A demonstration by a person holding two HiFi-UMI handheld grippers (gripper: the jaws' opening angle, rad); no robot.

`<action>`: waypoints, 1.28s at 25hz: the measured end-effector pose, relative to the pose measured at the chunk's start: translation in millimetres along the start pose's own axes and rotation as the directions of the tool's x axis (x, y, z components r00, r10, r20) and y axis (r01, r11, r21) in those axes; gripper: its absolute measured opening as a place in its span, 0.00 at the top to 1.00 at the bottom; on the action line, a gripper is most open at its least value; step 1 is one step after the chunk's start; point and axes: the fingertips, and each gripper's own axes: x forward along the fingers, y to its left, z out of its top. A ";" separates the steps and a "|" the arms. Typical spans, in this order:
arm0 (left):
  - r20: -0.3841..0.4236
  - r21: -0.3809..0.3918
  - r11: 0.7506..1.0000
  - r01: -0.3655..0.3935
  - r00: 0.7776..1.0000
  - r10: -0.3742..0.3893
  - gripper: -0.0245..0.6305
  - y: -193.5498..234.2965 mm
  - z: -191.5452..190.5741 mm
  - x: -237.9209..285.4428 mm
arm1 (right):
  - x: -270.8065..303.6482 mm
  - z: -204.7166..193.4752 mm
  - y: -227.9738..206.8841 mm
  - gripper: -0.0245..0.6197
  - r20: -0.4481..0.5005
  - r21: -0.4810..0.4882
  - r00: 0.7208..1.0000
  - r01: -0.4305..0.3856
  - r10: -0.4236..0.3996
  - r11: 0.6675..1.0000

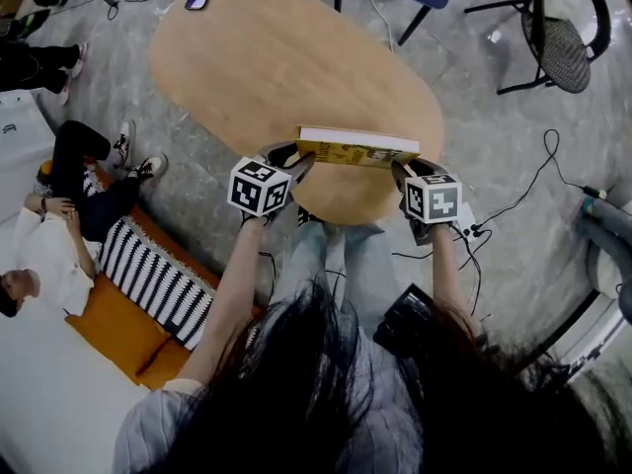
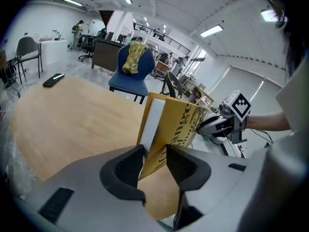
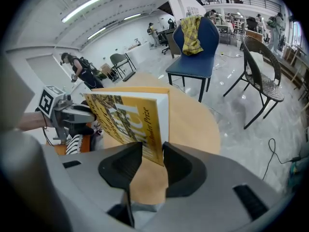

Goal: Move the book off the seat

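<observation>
Book (image 1: pixel 357 149): we hold it over the near edge of the table (image 1: pixel 257 57), long axis along that edge.
Left gripper (image 1: pixel 295 162): clamped on its left end.
Right gripper (image 1: pixel 403 173): clamped on its right end.

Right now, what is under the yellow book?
The near end of the wooden table is under the book. From above, the book covers the patch right beneath it, so anything lying there cannot be seen.
</observation>
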 end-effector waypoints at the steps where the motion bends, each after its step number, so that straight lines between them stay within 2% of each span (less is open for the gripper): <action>1: -0.006 -0.005 1.000 -0.001 1.000 0.001 0.73 3.3 -1.6 6.0 | 5.8 -0.4 -3.7 0.74 -0.004 0.002 1.000 -0.004 0.004 1.000; 7: -0.036 -0.052 0.999 -0.012 0.999 0.010 0.73 20.8 -11.1 32.7 | 37.7 -2.9 -18.6 0.74 -0.011 0.022 0.999 -0.034 0.034 0.999; 13: -0.058 -0.061 0.998 -0.019 0.998 0.016 0.73 32.4 -17.2 58.9 | 58.3 -7.1 -35.2 0.74 -0.008 0.032 1.000 -0.027 0.027 0.999; 17: -0.063 -0.084 0.996 -0.030 0.998 0.024 0.73 46.1 -20.0 68.6 | 68.6 3.9 -39.8 0.75 0.023 0.061 0.999 -0.045 0.043 0.997; 22: -0.086 -0.078 0.996 -0.036 0.996 0.029 0.73 53.2 -23.6 79.4 | 77.9 13.4 -46.4 0.77 0.042 0.067 0.999 -0.028 0.025 0.997; 28: -0.052 -0.127 0.991 -0.042 0.998 0.035 0.73 63.3 -17.4 87.3 | 85.0 17.6 -50.9 0.78 0.054 0.085 0.998 -0.025 0.021 0.996; 32: -0.053 -0.107 0.993 -0.054 0.997 0.048 0.73 64.5 -15.6 86.5 | 84.4 20.5 -51.0 0.79 0.072 0.083 0.997 -0.010 0.004 0.996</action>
